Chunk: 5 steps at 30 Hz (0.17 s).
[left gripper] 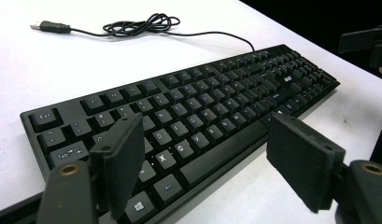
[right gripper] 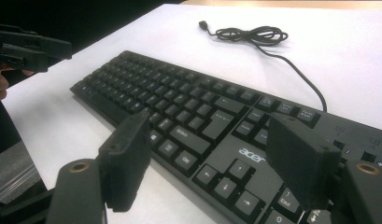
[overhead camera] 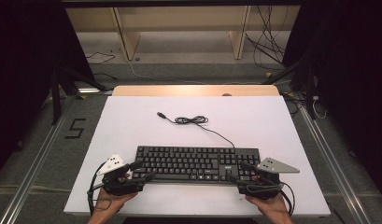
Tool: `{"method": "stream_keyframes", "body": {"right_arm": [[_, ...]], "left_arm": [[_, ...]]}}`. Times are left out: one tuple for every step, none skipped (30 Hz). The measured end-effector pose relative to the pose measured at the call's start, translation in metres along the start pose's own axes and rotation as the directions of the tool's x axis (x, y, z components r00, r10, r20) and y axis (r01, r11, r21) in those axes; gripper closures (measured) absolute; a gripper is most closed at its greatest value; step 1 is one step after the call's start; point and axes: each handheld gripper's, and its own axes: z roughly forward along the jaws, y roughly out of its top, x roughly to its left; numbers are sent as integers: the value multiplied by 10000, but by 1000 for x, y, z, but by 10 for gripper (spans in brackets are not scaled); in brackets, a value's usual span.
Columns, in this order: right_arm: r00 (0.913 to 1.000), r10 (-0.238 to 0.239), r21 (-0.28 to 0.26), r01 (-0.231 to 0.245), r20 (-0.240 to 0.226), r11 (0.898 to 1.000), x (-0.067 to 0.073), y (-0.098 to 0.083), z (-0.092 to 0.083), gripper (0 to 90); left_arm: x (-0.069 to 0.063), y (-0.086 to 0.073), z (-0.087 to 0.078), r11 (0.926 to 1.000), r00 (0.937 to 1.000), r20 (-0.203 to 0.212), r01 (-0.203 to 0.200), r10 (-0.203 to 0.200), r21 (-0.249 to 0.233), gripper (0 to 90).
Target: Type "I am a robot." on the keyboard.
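High view looks down from above; both gripper views sit low, close, sharing the keyboard [overhead camera: 197, 163].

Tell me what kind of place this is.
Probably a lab recording station: a white-topped table with a black keyboard, loose cables on the floor, metal floor rails and dark curtains at both sides.

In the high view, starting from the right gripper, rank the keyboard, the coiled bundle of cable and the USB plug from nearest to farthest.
From the right gripper, open at the table's near right:
1. Keyboard, right at the jaws, its right end under them.
2. Coiled bundle of cable, farther back, mid-table, left of the gripper.
3. USB plug, just beyond the coil, farther left and back.
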Motion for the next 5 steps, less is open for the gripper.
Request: {"method": "stream_keyframes", "body": {"right_arm": [[10000,2,0,-2,2,10000,0,0,0,321],[10000,3,-1,-3,-1,10000,0,0,0,321],[10000,0,-1,0,2,10000,0,0,0,321],[10000,12,5,-12,10,10000,0,0,0,321],[10000,8,9,-8,18,10000,0,0,0,321]], "left_arm": [[0,0,0,10000,10000,-2,2,-2,1,273],[0,0,0,10000,10000,-4,8,-8,0,273],[0,0,0,10000,10000,-4,7,-7,1,273],[0,0,0,10000,10000,-4,10,-10,-4,273],[0,0,0,10000,10000,-6,13,-13,-8,273]]}}
